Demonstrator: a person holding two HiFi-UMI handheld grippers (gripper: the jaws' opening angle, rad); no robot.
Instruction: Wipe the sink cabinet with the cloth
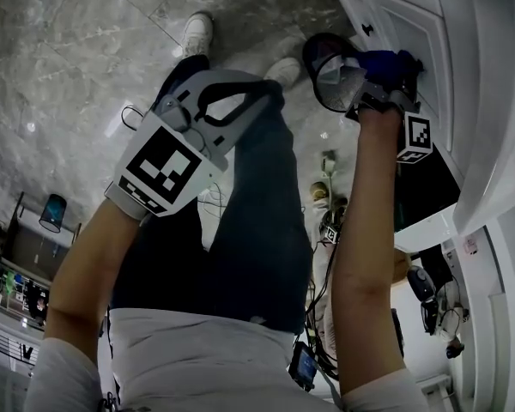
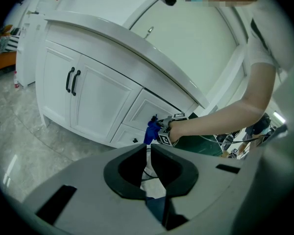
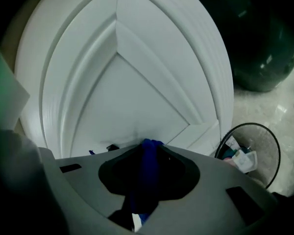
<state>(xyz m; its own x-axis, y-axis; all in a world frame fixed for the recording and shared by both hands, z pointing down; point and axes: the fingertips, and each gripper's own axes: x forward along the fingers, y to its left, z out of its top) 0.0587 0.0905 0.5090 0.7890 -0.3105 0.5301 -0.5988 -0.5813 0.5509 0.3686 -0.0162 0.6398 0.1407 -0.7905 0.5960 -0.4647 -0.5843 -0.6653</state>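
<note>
blue cloth is pinched between the closed jaws of my right gripper. only a small tuft pokes past the tips, right up against a white panel of the cabinet.

my worry is that with so little cloth showing, the hard tips could scrape the paint instead of wiping it. the cloth could also drag out of the grip if i press hard across the moulded ridges.

a small black knob sits just beside the tips, and a sideways stroke could snag the cloth on it. the wire bin stands near on the floor, so a wide sweep might knock it.

my left gripper hangs well apart, jaws together on nothing, so i judge it too far off to rescue a dropped cloth quickly.
</note>
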